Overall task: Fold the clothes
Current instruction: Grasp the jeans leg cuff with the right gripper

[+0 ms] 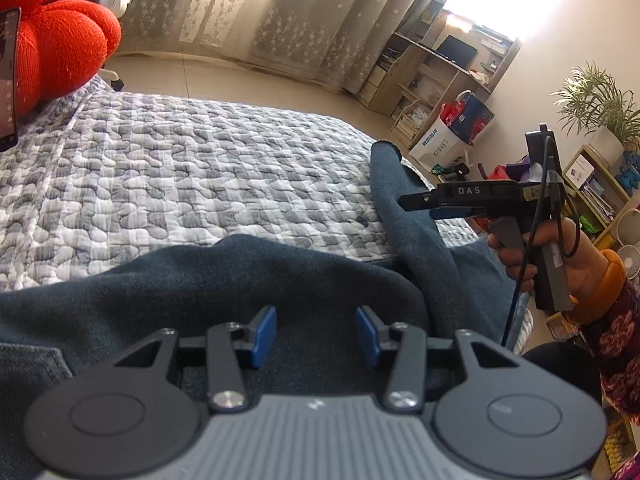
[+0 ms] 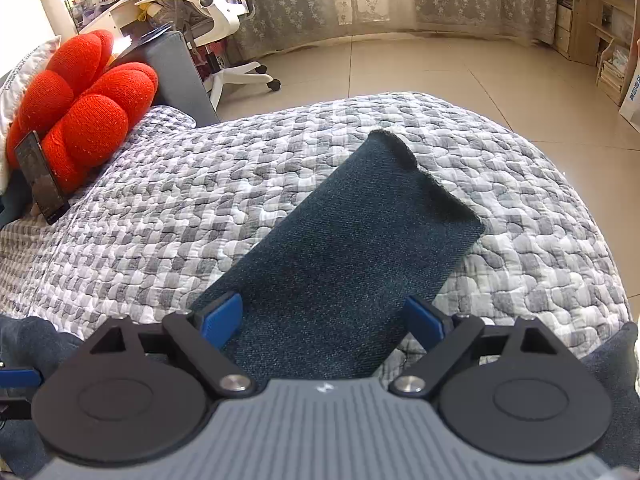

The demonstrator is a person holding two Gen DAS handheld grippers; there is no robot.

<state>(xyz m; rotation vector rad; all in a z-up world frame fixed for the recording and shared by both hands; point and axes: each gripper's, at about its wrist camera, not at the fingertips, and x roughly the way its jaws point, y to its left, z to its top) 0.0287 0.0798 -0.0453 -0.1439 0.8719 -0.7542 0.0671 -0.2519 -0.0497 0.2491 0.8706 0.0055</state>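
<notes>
Lying across the near part of the bed (image 1: 200,168), the dark blue denim trousers (image 2: 348,248) have a coarse, even weave; one leg runs away over the grey-and-white quilted cover, and its hem at the far end curls up at one corner. In the left wrist view the upper part is bunched in soft folds close to the camera, and a stitched pocket edge shows at the lower left. The left hand-held gripper (image 1: 316,334) hovers over this bunched cloth, its blue pads apart and holding nothing. The right hand-held gripper (image 2: 322,320) is spread wide, one pad on either side of the leg, not clamped. A red knotted cushion (image 2: 84,100) sits at the bed's far left.
</notes>
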